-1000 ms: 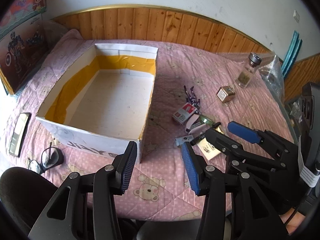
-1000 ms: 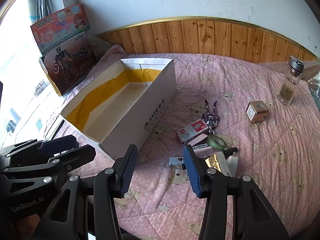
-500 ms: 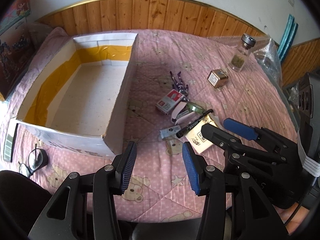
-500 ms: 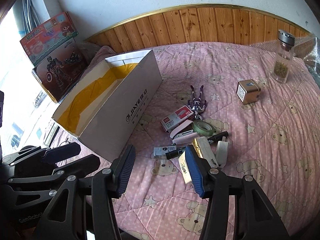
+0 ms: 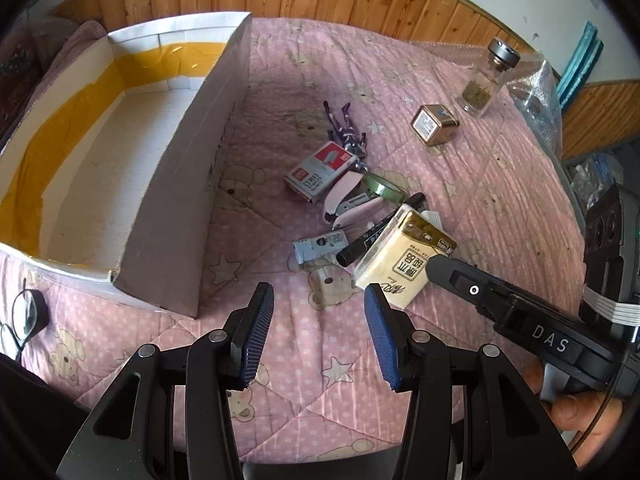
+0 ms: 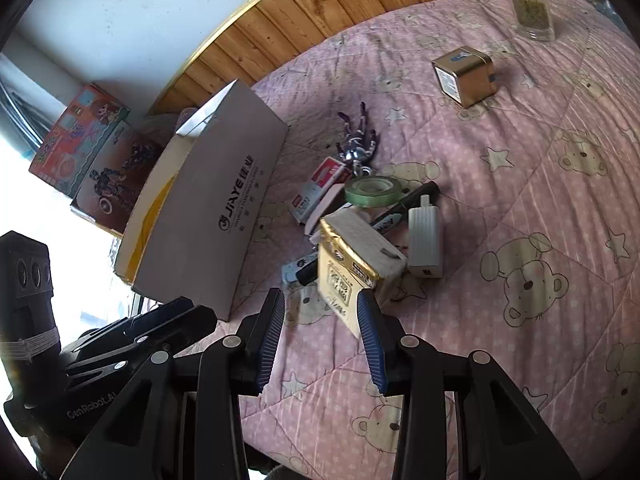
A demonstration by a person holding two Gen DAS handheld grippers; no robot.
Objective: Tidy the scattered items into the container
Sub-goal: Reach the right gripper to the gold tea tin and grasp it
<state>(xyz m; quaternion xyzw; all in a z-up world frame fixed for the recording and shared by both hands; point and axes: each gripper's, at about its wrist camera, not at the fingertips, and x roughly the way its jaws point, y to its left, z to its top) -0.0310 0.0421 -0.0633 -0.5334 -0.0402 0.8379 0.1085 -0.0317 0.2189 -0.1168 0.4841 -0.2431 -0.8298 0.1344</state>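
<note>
Two grippers hang over a pink blanket (image 5: 500,184). Left gripper (image 5: 318,332) is spread wide with nothing in it. Right gripper (image 6: 320,334) is closing, its blue pads just near the gold and cream packet (image 6: 340,280), not pinching it. That packet lies in the pile, right of the big white box (image 5: 176,184)

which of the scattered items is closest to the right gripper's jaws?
The cream-and-gold tissue pack. Its near corner lies between the closing jaws of the right gripper, while the marker, tape roll and staples box sit farther back.
</note>
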